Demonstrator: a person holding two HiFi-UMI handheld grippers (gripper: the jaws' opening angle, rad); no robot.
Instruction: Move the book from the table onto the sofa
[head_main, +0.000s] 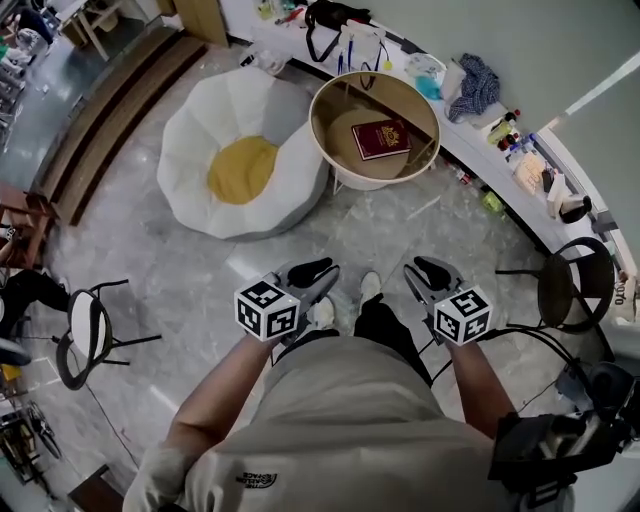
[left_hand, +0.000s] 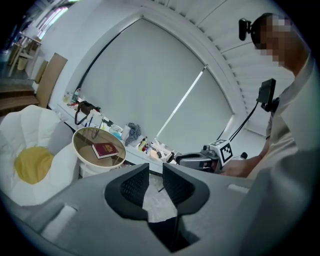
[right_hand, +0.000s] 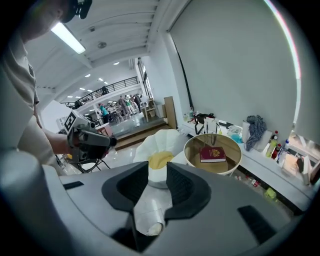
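The left claw (head_main: 312, 272) is open a little and nothing is between its jaws. In the left gripper view only the floor shows through the gap. The right claw (head_main: 432, 272) is open wider and it is empty too. Both claws sit low in front of the person, side by side, and both point toward the far side of the room.

The book (head_main: 380, 138) is straight ahead of them, well apart from both. In the head view it lies past the gap between the two claws, a bit more to the right side. So the right claw looks a little nearer to it, but not by much. The book lies flat inside the round counter (head_main: 345, 110), close to the middle, with its dark red cover up. Its long side seems to run from left to right, tipped a little.

The sofa (head_main: 195, 150) is white and puffy with a yellow middle (head_main: 242, 168). It stands just beside the counter, on the left.

The book has a gold mark on its cover, but it is too small to read. The small print on the person's shirt is too small as well.
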